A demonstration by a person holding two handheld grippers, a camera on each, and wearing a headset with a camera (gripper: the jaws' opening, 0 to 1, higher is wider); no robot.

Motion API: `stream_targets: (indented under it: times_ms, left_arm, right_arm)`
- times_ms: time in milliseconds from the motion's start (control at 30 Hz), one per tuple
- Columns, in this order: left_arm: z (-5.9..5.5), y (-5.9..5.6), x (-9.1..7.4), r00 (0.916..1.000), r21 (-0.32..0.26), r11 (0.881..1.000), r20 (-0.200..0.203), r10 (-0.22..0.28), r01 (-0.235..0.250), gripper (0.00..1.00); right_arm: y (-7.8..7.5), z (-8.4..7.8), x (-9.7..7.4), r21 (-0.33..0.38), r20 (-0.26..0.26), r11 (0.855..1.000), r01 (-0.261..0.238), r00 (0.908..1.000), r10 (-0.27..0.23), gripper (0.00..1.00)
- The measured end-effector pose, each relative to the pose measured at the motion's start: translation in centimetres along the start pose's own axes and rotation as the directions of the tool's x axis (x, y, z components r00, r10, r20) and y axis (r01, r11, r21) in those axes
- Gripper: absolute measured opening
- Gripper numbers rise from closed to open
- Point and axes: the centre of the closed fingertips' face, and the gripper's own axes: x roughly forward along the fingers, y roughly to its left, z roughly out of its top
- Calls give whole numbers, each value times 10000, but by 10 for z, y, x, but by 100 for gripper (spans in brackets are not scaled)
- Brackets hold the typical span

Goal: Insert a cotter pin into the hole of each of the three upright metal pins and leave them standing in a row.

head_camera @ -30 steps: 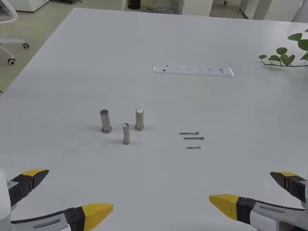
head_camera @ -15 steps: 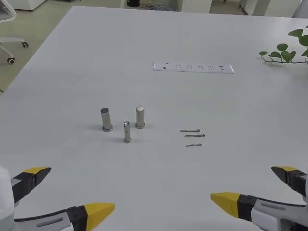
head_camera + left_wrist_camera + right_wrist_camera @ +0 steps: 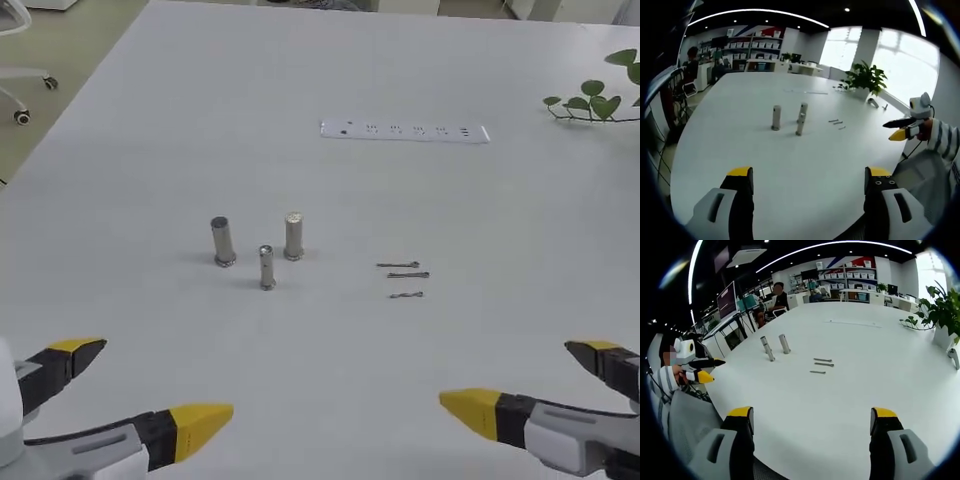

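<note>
cotter pins point(image 3: 408, 274), three of slim silver wire, lie at three o'clock of the three upright grey metal cylinder pins point(image 3: 266, 268), none fitted yet. my left gripper point(image 3: 147, 383) and right gripper point(image 3: 525, 376) hover empty, jaws spread wide. next, i judge, the right must pinch one cotter pin.

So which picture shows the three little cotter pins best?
The head view. It looks down on the cotter pins, so all three show as separate slivers lying on the white table, right of the upright metal pins. The right gripper view shows them smaller but separate; the left gripper view shows faint far-off specks.
</note>
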Motion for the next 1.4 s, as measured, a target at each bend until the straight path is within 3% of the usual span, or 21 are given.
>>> stream_targets:
  times_ms: [600, 967, 1100, 1400]
  left_arm:
    - [4, 7, -2, 9999, -32, 9999, -26, 152, -152, 90]
    - [13, 22, 0, 9994, -3, 9994, -6, 337, -337, 86]
    - [17, 29, 4, 9989, 122, 9989, -12, 461, -461, 86]
    - [20, 39, 17, 9972, 888, 9948, -511, 537, -490, 84]
  right_arm:
    - [-4, 4, -3, 207, 70, 9995, 234, 9997, -235, 94]
    - [-6, 3, -3, 369, 33, 9986, 372, 9993, -373, 93]
    - [-6, 3, -3, 367, 0, 9986, 368, 9993, -368, 93]
    - [-5, 2, -1, 438, -61, 9983, 386, 9992, -384, 92]
